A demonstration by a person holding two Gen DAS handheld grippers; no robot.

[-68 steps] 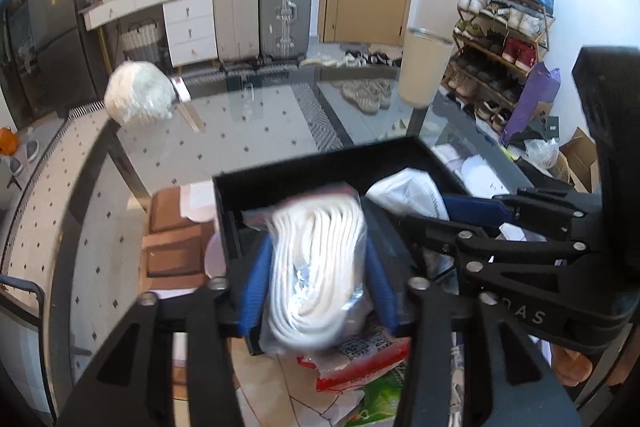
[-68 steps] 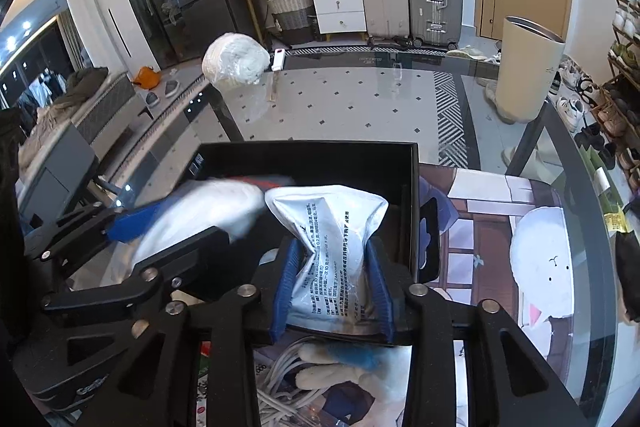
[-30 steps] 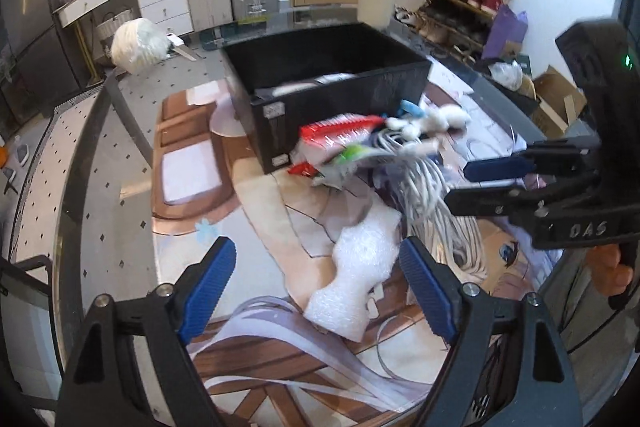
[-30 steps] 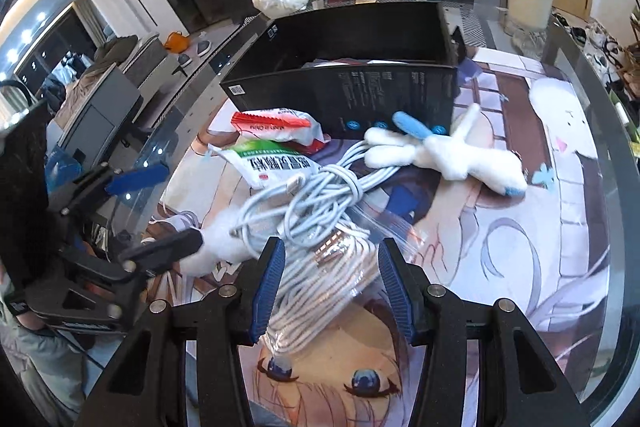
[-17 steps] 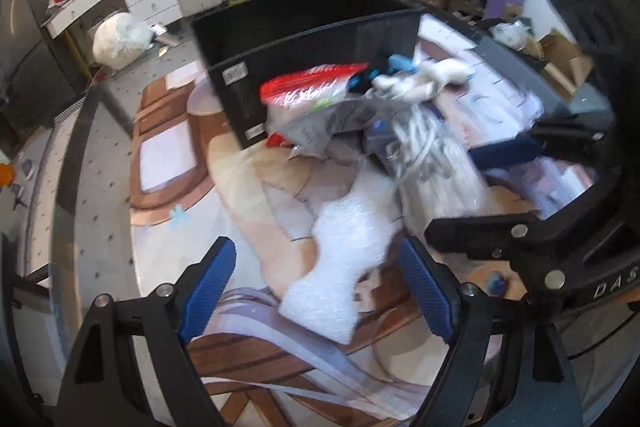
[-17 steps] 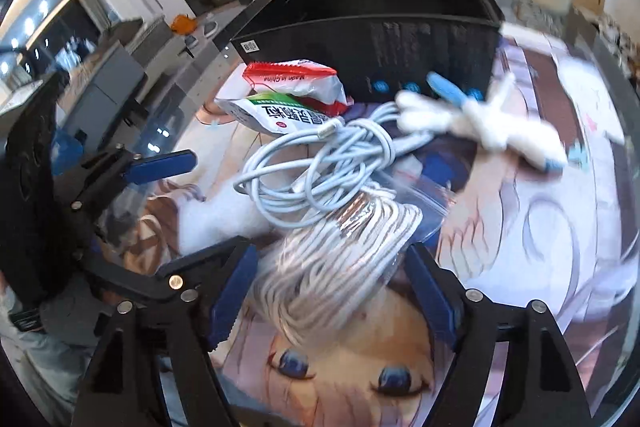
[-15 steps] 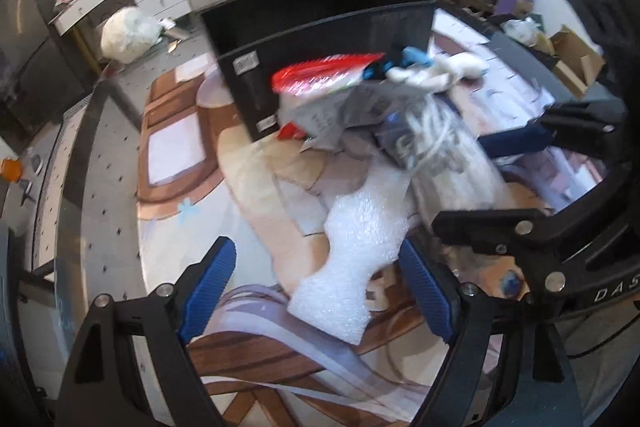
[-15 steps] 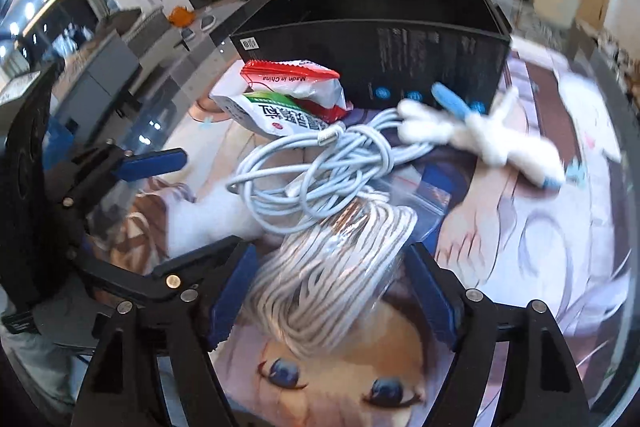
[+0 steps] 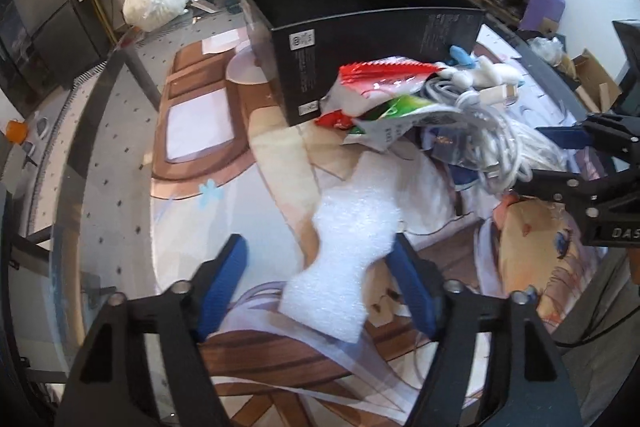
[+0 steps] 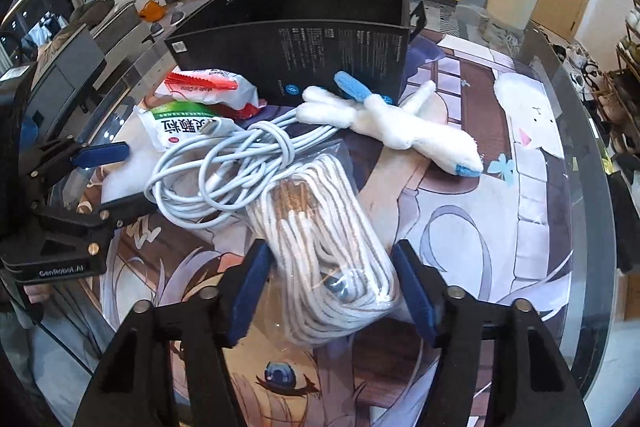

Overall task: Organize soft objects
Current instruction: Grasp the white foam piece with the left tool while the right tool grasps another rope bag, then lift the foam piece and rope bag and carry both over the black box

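Rope (image 10: 320, 247), coiled in a clear bag, lay in front of the black box (image 10: 296, 43), between the right gripper (image 10: 332, 287)'s blue pads; its jaws had just been closing but showed no firm clamp. Left of the rope, the left gripper (image 9: 320, 291), also just closing, straddled a white foam sheet (image 9: 348, 247) with its left pad clear.

— What is that white piece (image 9: 352, 251) made of?
— Foam sheet, matt and pebbled. The rope coil (image 10: 324, 247) sits in a clear, glossy plastic bag.
— And the box (image 10: 304, 55)?
— Matt black card, printed. The snack packets (image 10: 208, 87) are shiny film, the toy (image 10: 400, 127) fluffy plush, the cable (image 10: 224, 171) smooth white plastic, the table (image 9: 80, 155) glass.
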